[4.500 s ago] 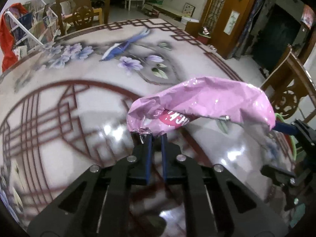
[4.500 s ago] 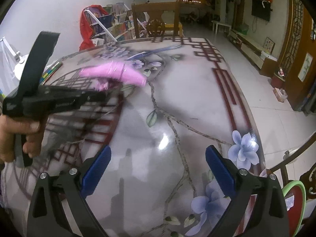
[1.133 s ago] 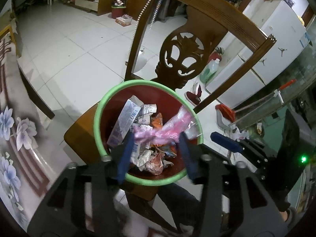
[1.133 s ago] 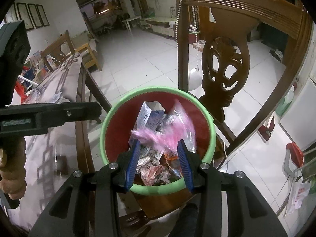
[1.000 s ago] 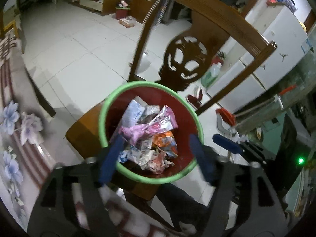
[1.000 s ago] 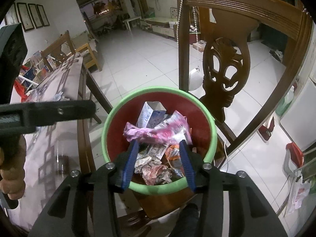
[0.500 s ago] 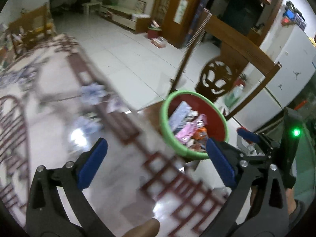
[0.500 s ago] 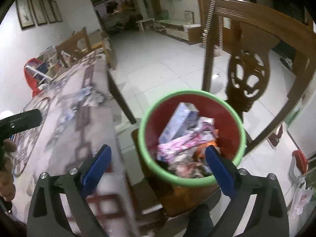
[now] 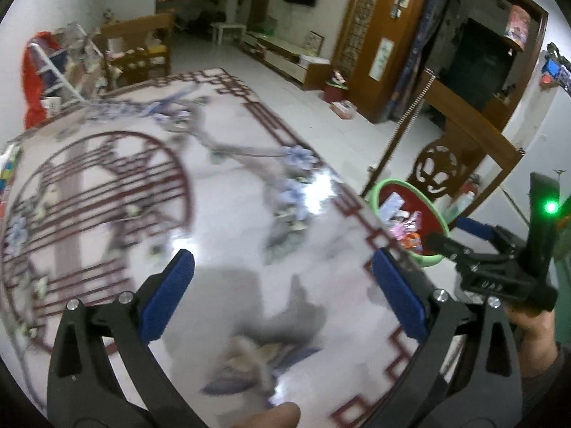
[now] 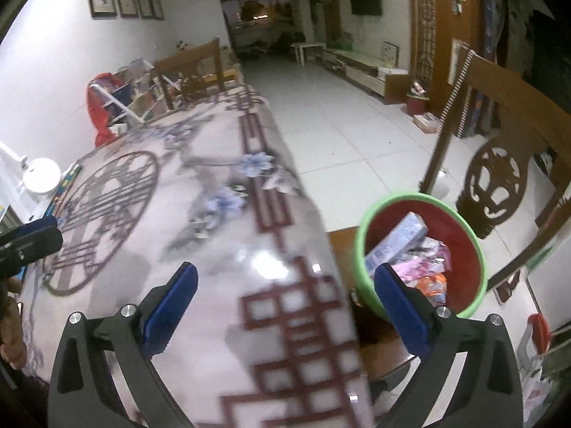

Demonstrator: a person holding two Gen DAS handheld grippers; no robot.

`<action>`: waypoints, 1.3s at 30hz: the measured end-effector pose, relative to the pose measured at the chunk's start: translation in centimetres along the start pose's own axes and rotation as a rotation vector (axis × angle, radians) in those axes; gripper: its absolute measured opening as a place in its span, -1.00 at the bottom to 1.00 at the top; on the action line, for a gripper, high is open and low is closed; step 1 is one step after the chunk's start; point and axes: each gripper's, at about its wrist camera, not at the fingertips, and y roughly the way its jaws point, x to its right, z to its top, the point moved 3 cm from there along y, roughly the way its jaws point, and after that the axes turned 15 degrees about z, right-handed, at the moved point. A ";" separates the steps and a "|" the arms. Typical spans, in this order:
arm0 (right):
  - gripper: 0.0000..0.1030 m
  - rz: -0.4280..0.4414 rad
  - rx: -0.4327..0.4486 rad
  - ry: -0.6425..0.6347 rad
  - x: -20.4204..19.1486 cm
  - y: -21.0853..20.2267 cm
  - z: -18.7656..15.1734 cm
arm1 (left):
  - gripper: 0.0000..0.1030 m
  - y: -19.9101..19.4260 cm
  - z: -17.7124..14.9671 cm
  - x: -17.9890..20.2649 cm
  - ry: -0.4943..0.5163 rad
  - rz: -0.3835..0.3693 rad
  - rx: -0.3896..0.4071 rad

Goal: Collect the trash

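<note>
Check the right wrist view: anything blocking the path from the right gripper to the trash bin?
Nothing visible does. The right gripper is open and empty above the table edge; the trash bin sits on the chair beside it, mouth uncovered.

Both wrist views downward — shared table (image 9: 232,214)

table (image 9: 228,235): glossy, smooth | chair (image 10: 506,164): carved wood | bin (image 10: 403,199): plastic, probably | fingers (image 9: 167,296): ribbed

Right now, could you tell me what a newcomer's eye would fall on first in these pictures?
The red bin with a green rim, full of wrappers, stands on a wooden chair beside the table edge. The glossy table, printed with blue flowers and dark red lattice, fills both views. Both grippers' blue-padded fingers gape wide, holding nothing.
</note>
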 end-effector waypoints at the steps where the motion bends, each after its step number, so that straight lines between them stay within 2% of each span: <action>1: 0.86 0.001 0.000 -0.011 -0.8 0.1 0.0 | 0.89 -0.6 -0.4 -0.9 -0.003 0.020 0.012; 6: 0.86 0.014 -0.004 -0.071 -5.3 0.6 0.2 | 0.89 -2.7 -2.0 -4.3 -0.016 0.101 0.061; 10: 0.86 0.036 -0.005 -0.116 -8.8 1.3 0.3 | 0.89 -3.4 -2.9 -6.6 -0.047 0.136 0.081; 12: 0.86 0.047 -0.007 -0.136 -10.2 1.5 0.2 | 0.89 -3.9 -3.4 -7.6 -0.070 0.178 0.107; 19: 0.86 0.041 0.021 -0.174 -13.9 1.8 0.3 | 0.90 -4.4 -4.7 -10.1 -0.139 0.236 0.133; 22: 0.86 0.033 0.032 -0.172 -14.6 1.9 0.2 | 0.90 -4.7 -4.7 -10.7 -0.176 0.278 0.142; 24: 0.86 0.026 0.042 -0.184 -15.0 1.8 0.1 | 0.90 -4.8 -4.6 -10.7 -0.164 0.315 0.154; 28: 0.86 0.026 0.047 -0.178 -15.4 1.7 -0.2 | 0.90 -4.8 -5.0 -10.5 -0.155 0.296 0.185; 33: 0.86 0.041 0.052 -0.157 -15.6 1.9 -0.4 | 0.90 -4.4 -5.0 -10.4 -0.110 0.365 0.161; 39: 0.86 0.041 0.055 -0.149 -15.4 1.6 -0.2 | 0.90 -4.7 -4.9 -10.8 -0.150 0.362 0.168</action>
